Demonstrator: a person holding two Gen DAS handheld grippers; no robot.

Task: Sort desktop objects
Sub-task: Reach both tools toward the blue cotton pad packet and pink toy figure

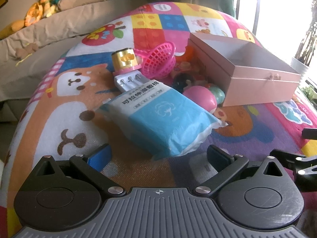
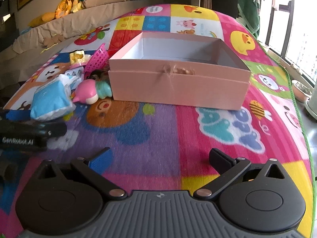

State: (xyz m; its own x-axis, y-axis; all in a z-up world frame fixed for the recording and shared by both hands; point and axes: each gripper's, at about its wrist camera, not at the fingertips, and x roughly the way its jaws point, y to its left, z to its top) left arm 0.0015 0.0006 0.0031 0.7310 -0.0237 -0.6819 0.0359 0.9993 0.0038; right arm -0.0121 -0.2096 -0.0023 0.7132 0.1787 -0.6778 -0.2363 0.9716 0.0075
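A blue and white pack of cotton pads (image 1: 160, 119) lies on the colourful play mat just ahead of my left gripper (image 1: 158, 157), which is open and holds nothing. Behind the pack sit a gold-capped bottle (image 1: 126, 61), a pink plastic basket (image 1: 159, 59), a pink and teal toy (image 1: 200, 97) and other small toys. The open pink box (image 2: 178, 83) stands empty in front of my right gripper (image 2: 159, 158), which is also open, over bare mat. The pack (image 2: 52, 101), toy (image 2: 89, 93) and basket (image 2: 98, 60) lie left of the box.
The left gripper's body (image 2: 25, 132) shows at the left edge of the right wrist view. A beige sofa (image 2: 83, 11) with plush toys (image 2: 67, 5) runs behind the mat. Windows and a potted plant (image 2: 302, 90) are on the right.
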